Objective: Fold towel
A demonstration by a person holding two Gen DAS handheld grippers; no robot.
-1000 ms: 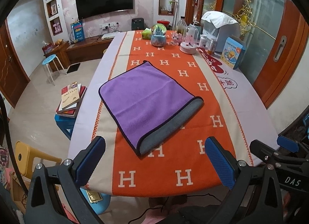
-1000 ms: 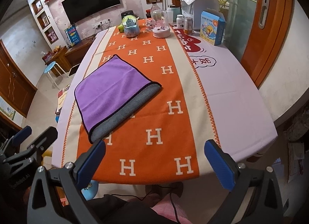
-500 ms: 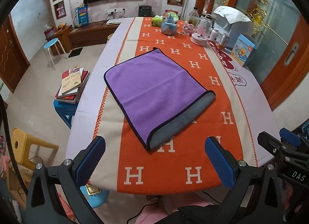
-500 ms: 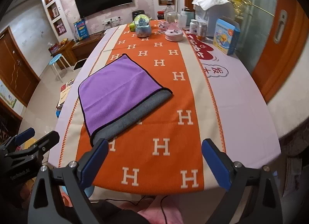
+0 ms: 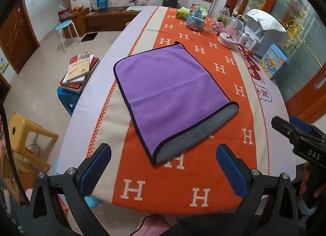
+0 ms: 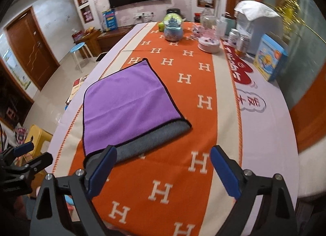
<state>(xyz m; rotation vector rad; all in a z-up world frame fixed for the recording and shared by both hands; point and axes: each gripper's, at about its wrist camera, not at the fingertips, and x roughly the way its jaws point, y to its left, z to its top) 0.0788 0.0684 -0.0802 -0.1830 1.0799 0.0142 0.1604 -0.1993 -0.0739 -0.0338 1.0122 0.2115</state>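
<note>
A purple towel [image 5: 165, 91] lies folded once on the orange H-pattern tablecloth [image 5: 222, 148], its grey underside showing along the near edge [image 5: 195, 136]. It also shows in the right wrist view [image 6: 126, 109]. My left gripper [image 5: 163, 166] is open and empty, above the table's near edge just short of the towel's near corner. My right gripper [image 6: 163, 170] is open and empty, its left finger [image 6: 101, 166] over the towel's near grey edge. The right gripper also shows at the right of the left wrist view [image 5: 301, 134], and the left gripper at the left of the right wrist view [image 6: 24, 162].
At the table's far end stand a snow globe [image 5: 196, 20], a pink dish with glass dome [image 5: 231, 36], jars, a white appliance [image 5: 264, 30] and a blue box [image 5: 274, 60]. Left of the table are a book stack on a blue stool [image 5: 79, 71] and a yellow stool [image 5: 26, 132].
Both grippers have moved forward toward the table and the towel; the towel looks larger and nearer in both views. The towel has not moved. Both grippers stay open.
</note>
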